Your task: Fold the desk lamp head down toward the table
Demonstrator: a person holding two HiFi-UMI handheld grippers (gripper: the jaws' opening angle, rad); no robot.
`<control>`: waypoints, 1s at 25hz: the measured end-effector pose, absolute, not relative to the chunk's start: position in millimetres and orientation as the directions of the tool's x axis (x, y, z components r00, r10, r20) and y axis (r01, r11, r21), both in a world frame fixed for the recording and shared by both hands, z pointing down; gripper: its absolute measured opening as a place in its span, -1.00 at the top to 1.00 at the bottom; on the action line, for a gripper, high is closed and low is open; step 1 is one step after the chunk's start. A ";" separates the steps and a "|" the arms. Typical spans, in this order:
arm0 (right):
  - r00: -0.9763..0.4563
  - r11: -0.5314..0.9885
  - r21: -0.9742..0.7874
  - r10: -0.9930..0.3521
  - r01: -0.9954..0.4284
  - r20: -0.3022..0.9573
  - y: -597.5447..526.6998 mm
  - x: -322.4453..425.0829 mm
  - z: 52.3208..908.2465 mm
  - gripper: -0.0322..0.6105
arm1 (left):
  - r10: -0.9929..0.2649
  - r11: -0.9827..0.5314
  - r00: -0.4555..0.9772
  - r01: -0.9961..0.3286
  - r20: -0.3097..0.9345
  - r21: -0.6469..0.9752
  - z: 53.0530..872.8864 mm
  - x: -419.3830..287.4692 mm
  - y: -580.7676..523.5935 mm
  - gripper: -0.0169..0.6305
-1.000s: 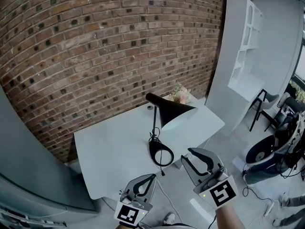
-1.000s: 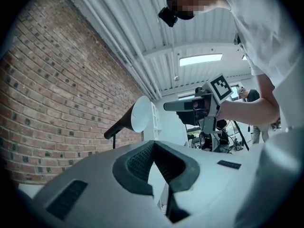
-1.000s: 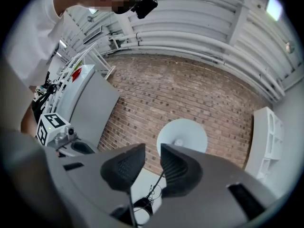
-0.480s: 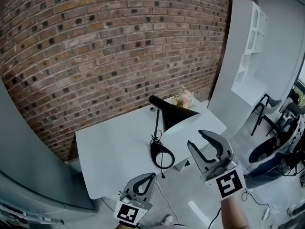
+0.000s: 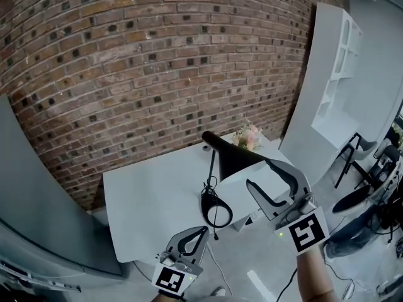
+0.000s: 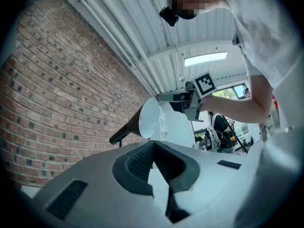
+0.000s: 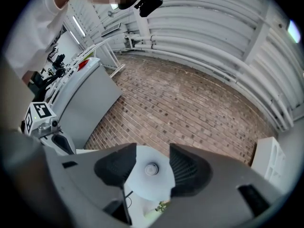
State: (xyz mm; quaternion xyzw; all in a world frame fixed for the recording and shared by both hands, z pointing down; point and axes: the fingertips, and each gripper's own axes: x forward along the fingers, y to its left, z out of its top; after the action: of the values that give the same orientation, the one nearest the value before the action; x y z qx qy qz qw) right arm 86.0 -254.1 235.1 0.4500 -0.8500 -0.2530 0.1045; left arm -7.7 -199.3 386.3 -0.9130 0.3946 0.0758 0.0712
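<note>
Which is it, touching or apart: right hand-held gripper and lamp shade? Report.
Cannot tell. The right hand-held gripper, jaws just opening, frames the lamp shade in the right gripper view, but its rim runs behind the pads; neither gap nor contact shows.

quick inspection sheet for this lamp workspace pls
surface: white table against the wall
job's things: black lamp base on the table; head raised, not yet folded down
clutter: flowers behind the lamp
tools: left tool shut, empty, low by the table's edge; right tool open, its jaws have just been opening, head in line between them, not gripped
cables: cord looped at the stem, trailing off the near edge
surroundings: brick wall, white shelf, chair
</note>
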 end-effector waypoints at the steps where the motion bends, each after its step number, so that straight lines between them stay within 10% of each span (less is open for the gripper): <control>1: -0.580 0.473 0.523 -0.813 -0.709 -0.050 -255.8 84.5 234.5 0.24 | -0.717 -0.671 0.669 -0.739 -0.195 -0.066 386.6 -10.1 -200.5 0.92; 25: -0.633 0.551 0.499 -0.774 -0.669 0.006 -259.2 76.3 268.0 0.20 | -0.738 -0.656 0.655 -0.753 -0.165 -0.054 394.4 -13.0 -217.1 0.92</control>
State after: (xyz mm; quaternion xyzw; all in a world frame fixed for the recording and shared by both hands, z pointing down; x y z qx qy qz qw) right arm 76.3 -259.2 268.0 0.4131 -0.8732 -0.2324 0.1131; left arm -13.0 -217.1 394.4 -0.9076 0.4106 0.0643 0.0590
